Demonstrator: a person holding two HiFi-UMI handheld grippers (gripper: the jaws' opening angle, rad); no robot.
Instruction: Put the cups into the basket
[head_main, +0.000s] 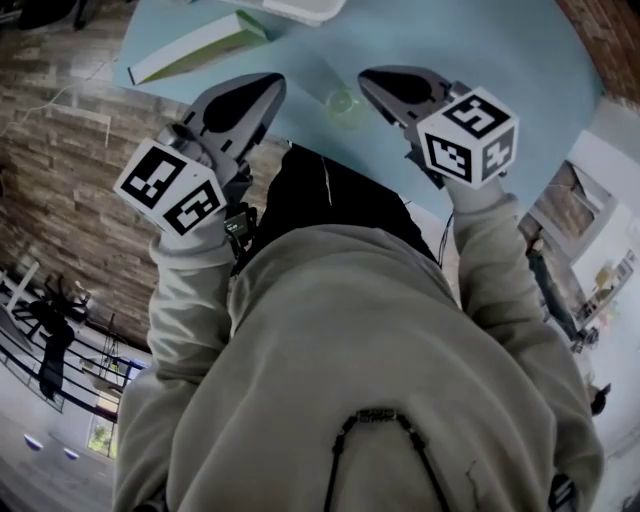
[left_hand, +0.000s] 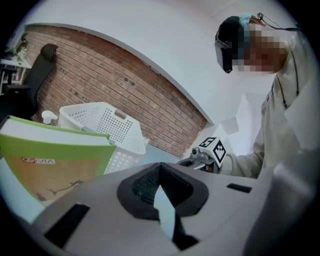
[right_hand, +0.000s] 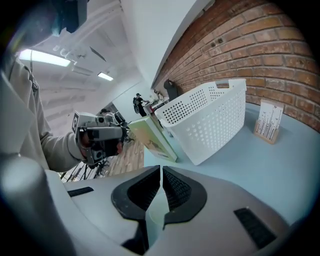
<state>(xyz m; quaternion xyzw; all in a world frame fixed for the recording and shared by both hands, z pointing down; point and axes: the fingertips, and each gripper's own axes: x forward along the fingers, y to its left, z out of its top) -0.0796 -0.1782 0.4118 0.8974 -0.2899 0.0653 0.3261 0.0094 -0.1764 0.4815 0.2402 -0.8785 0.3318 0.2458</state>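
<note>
Currently both tools are empty: the left gripper (head_main: 270, 85) and right gripper (head_main: 370, 76) have jaws pressed together on nothing, likely pre-approach. The cup (head_main: 342, 102) stands on the table (head_main: 480, 50) between their tips, with the basket (right_hand: 210, 120) at its 12 o'clock and a book (head_main: 195, 45) at 10. Both forearms reach forward, tools tilted downward.

L gripper (head_main: 272, 82) and R gripper (head_main: 366, 76) over near edge of light-blue table (head_main: 480, 50), tips pointing away from person, jaws on each look together. Pale green cup (head_main: 342, 103) on table btwn tips, nearer R. Green book (head_main: 200, 45) upper left; white basket (head_main: 300, 8) cut off at top edge.
</note>
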